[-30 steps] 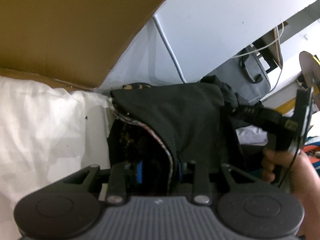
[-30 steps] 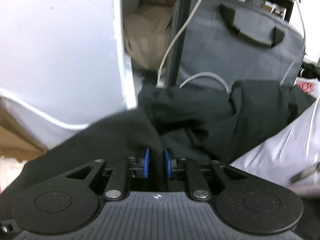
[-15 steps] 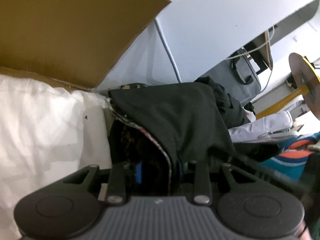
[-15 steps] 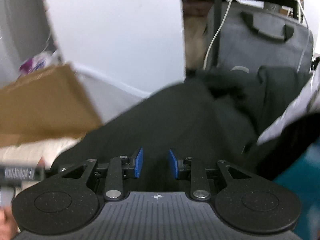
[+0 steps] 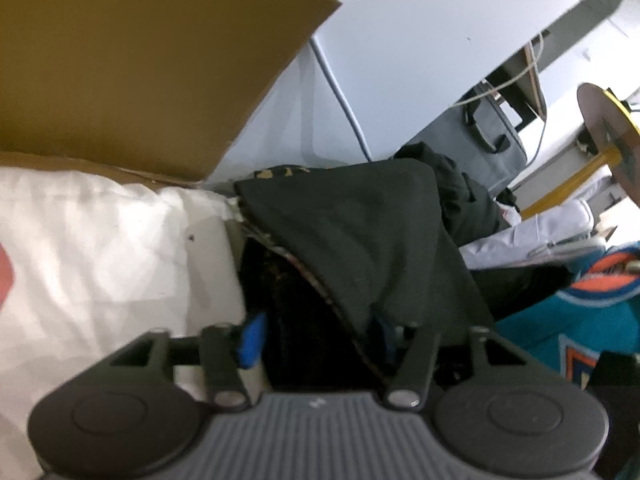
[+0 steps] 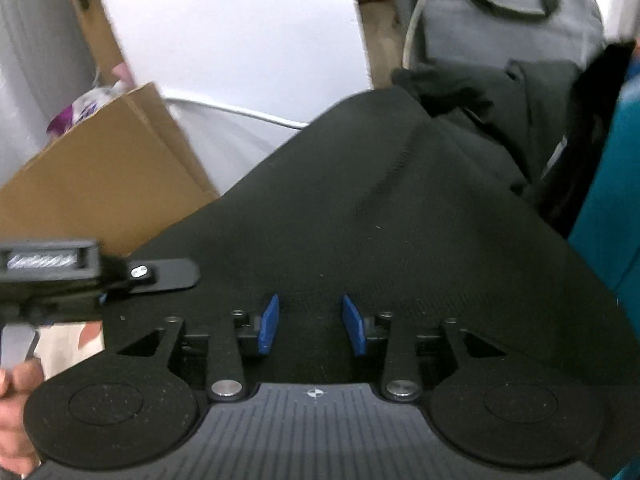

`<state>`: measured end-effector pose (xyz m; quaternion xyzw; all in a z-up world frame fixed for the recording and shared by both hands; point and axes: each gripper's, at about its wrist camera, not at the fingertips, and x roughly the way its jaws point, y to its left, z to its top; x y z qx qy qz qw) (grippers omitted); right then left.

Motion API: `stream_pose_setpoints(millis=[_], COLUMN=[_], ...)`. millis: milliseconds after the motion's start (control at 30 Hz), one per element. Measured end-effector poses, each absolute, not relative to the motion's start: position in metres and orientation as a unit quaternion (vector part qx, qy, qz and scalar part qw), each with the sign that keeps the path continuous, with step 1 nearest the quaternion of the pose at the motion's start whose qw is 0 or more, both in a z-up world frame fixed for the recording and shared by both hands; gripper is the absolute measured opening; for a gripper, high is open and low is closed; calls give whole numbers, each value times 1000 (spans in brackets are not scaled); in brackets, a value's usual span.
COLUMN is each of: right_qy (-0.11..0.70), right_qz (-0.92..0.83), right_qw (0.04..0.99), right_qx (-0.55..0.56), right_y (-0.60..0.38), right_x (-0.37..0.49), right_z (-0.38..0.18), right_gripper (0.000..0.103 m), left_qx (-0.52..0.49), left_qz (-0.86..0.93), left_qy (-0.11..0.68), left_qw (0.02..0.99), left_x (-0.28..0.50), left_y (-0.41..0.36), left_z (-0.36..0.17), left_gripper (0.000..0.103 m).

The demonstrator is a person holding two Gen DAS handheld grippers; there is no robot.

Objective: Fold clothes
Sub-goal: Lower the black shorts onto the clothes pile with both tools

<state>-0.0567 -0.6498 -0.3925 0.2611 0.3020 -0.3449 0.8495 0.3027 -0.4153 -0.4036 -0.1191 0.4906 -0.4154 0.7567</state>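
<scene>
A black garment (image 5: pixel 360 240) with a patterned lining is heaped ahead in the left wrist view. One fold of it lies between the jaws of my left gripper (image 5: pixel 318 338), which are opening. The left blue pad (image 5: pixel 250 338) stands clear of the cloth, and the right pad is hidden under the fold. In the right wrist view the same black garment (image 6: pixel 380 220) spreads wide. My right gripper (image 6: pixel 311 324) hovers just over it, its jaws opening with nothing pinched between them. One finger of the left gripper (image 6: pixel 168 274) reaches in from the left, a hand behind it.
A brown cardboard box (image 5: pixel 140 60) (image 6: pixel 100 184) stands at the back left above white bedding (image 5: pixel 80 240). A teal jersey (image 5: pixel 580 312) (image 6: pixel 608 200) and a white garment (image 5: pixel 532 232) lie to the right. A grey bag (image 5: pixel 488 148) (image 6: pixel 500 28) and a white wall are behind.
My left jaws have spread apart around the black fold. My right gripper let go of the cloth, opened, and swung left across the garment until the left gripper came into its view.
</scene>
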Motion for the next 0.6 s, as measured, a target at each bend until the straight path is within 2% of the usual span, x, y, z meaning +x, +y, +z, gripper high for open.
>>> stream_pose_setpoints(millis=[400,600], right_qy=[305,308], right_qz=[-347,-350], right_qw=[850,848], right_qx=[254,251], right_y=[-649,-649], right_x=[-56,-55], right_z=[-398,-398], right_gripper=[43,43], left_qx=[-85,-47], left_qz=[-429,-398], left_qy=[487,489], left_qw=[756,774], left_x=[302,313], left_y=[-380,-362], left_z=[-403,-405], left_gripper=[71,65])
